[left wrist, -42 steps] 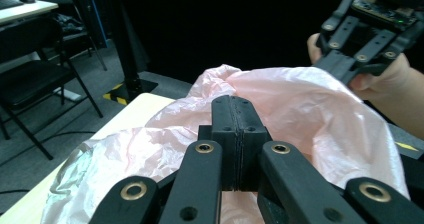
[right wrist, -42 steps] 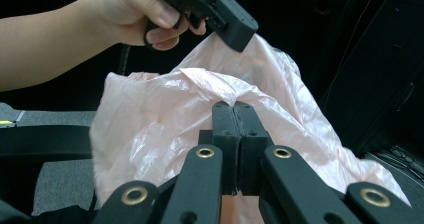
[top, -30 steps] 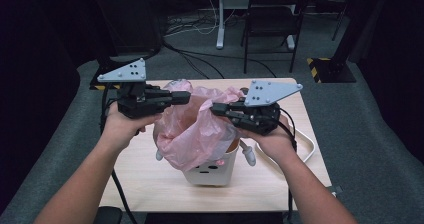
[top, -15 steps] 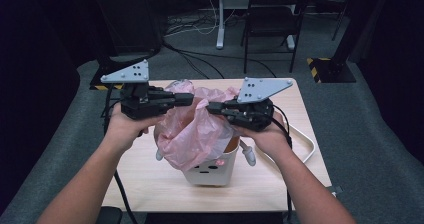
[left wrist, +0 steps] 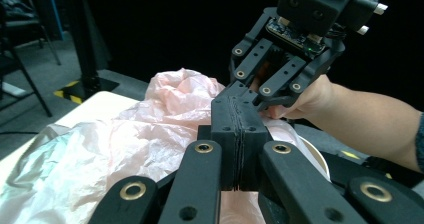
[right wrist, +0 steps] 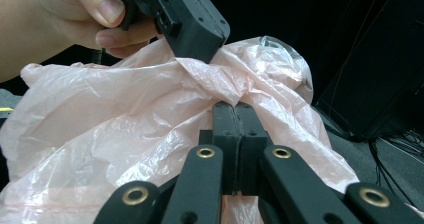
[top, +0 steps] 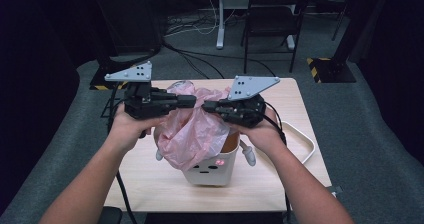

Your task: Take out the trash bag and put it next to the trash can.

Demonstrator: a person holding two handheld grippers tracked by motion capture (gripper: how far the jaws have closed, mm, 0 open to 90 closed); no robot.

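A thin pink plastic bag (top: 192, 134) lines a small white bin (top: 210, 173) with a face drawn on its front, and the bag bulges out over the rim. My left gripper (top: 191, 101) and right gripper (top: 209, 106) are held level above the bin, tips almost meeting. Both are shut on bunched film at the bag's top. In the right gripper view my jaws (right wrist: 233, 108) pinch a gathered fold of the bag (right wrist: 125, 129), and the left gripper (right wrist: 197, 36) nips the same fold just above. In the left gripper view my shut jaws (left wrist: 235, 96) meet the right gripper (left wrist: 246, 90).
The bin stands near the front middle of a light wooden table (top: 150, 184). A white looped tray rim (top: 302, 139) lies at the table's right edge. A black chair (top: 275, 14) and cables are on the grey floor beyond.
My right gripper has moved left toward the left gripper, drawing the two pinched parts of the bag together. The left gripper has stayed put.
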